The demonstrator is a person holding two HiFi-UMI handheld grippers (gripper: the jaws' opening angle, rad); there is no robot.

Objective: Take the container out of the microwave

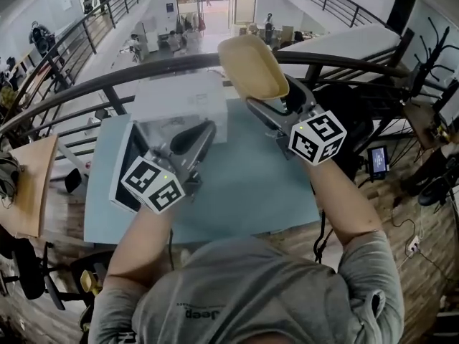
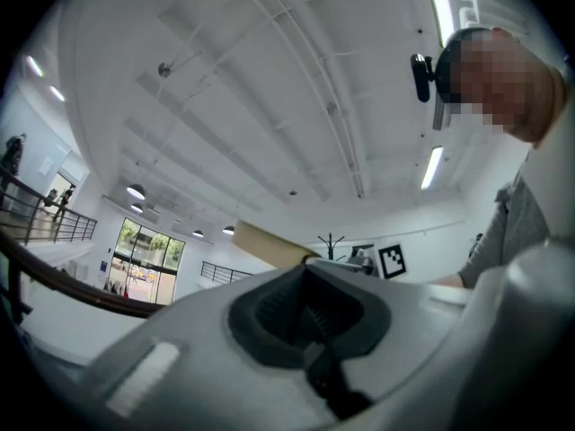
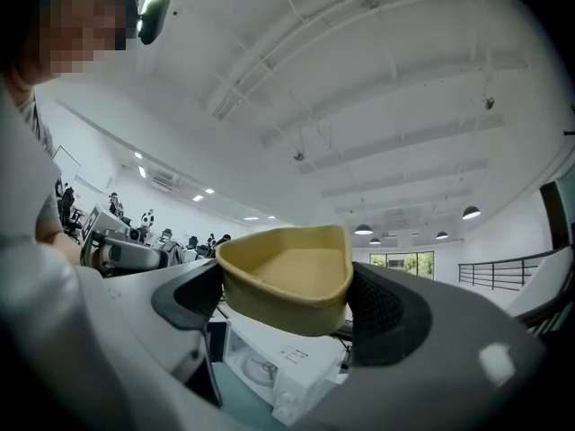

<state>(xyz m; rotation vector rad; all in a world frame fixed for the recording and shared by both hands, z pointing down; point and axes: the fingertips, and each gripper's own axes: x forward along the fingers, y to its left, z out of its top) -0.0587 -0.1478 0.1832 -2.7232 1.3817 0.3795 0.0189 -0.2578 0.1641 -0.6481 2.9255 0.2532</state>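
Head view is showing the person leaning over a pale blue tabletop [image 1: 244, 185] with the white microwave [image 1: 183, 99] sitting at its far side, its dark door [image 1: 126, 162] hanging open to the left. The tan container [image 1: 251, 64] is already out of the microwave: it is hovering in the air above the microwave's right corner, clear of the oven mouth. The right tongs [image 1: 276, 97] are clamping it by its near end, one jaw on each side wall, standing wide apart because the container is filling the gap between them. In the right gripper view the pads are pressing on both flanks while most of the container is sticking out beyond them, and it is looking empty inside (no food or liquid that I can make out).

The left tongs [image 1: 195, 137] are hanging in front of the microwave, low over the tabletop, jaws drawn together and gripping nothing.

I am judging the removal itself as done, with only a set-down in front of the microwave left. The grip is where I am seeing the risk:
- The jaws are biting only one end, so the overhanging part is acting as a lever, and a quick swing could be twisting the container out of the pads.
- The walls are looking thin, so a harder squeeze could be buckling them.
- Coming down, the container could be clipping the microwave's top edge or the open door if it is lowered too close to them.
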